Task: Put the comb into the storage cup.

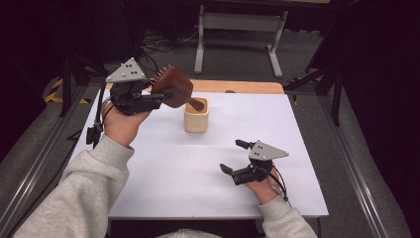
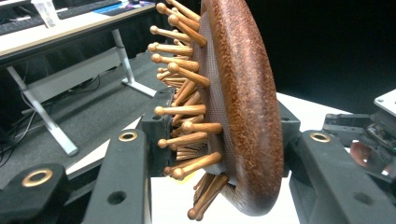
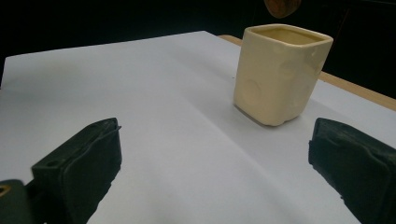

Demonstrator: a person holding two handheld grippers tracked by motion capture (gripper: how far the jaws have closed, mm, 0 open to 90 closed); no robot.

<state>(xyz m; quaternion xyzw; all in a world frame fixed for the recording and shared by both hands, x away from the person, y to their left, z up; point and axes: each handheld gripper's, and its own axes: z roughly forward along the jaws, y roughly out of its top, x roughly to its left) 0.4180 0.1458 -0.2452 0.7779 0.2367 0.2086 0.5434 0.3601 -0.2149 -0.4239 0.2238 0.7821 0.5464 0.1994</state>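
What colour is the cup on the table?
Cream, plain, no pattern: the cup shows best in the right gripper view.

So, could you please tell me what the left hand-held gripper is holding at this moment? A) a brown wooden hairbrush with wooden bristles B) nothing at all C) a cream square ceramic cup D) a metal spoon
A: the left hand-held gripper is clamped on the head of the brown wooden hairbrush with wooden bristles, its handle end reaching the mouth of the cream square ceramic cup.
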